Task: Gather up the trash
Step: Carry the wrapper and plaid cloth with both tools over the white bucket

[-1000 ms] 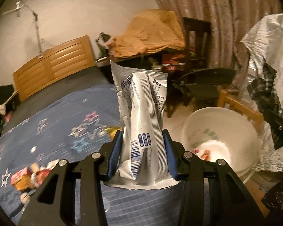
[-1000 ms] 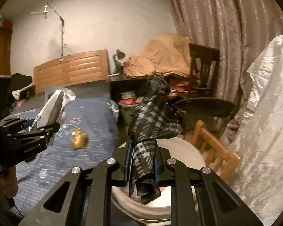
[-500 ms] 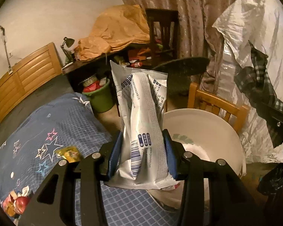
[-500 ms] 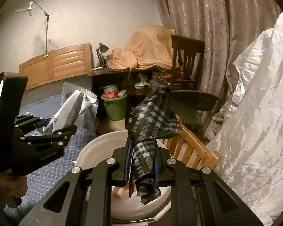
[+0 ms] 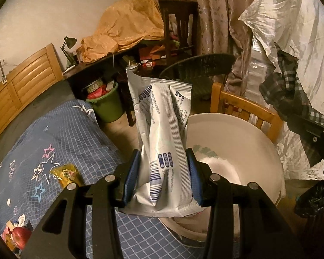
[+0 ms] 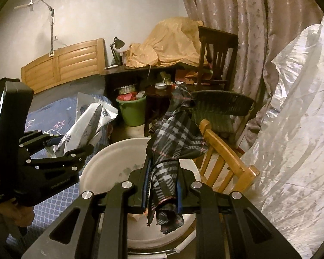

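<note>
Trash nears the white bucket [image 5: 248, 142]: left gripper [image 5: 163, 172], jaws clamped on a silver wrapper [image 5: 162, 133], and right gripper [image 6: 163, 190], pinching plaid cloth [image 6: 172, 142], have swung from bed [image 5: 64, 142] to its rim, ready to drop.

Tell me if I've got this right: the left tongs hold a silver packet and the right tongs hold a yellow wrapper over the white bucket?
Not quite. The right tongs hold a plaid cloth, not a yellow wrapper, as the right wrist view shows. The left tongs do hold the silver packet, by the white bucket.
</note>
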`<move>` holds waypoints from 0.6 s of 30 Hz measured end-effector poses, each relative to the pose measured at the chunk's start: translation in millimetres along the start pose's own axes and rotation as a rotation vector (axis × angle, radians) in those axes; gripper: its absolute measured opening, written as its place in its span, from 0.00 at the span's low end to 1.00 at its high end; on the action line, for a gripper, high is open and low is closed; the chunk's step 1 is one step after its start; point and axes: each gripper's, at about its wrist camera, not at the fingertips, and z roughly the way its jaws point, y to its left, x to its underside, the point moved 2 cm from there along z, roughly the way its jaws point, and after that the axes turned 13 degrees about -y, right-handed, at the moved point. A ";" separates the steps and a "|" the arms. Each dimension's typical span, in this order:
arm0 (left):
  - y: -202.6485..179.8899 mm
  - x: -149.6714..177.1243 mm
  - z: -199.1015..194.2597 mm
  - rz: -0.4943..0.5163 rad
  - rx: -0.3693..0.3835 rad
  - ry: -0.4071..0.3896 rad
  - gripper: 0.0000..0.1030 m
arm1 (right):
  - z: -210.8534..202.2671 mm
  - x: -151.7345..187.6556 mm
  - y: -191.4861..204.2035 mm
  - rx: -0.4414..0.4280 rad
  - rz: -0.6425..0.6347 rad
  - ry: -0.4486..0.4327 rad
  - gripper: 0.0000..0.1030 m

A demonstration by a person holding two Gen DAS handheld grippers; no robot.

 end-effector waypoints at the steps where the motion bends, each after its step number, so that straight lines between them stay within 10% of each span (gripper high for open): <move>1: -0.3 0.2 0.5 0.000 0.000 0.001 0.40 | 1.2 0.6 0.1 0.000 -0.001 0.002 0.20; 18: -2.7 5.0 3.7 -0.003 0.010 0.011 0.40 | 9.9 7.4 4.2 0.000 -0.042 0.017 0.20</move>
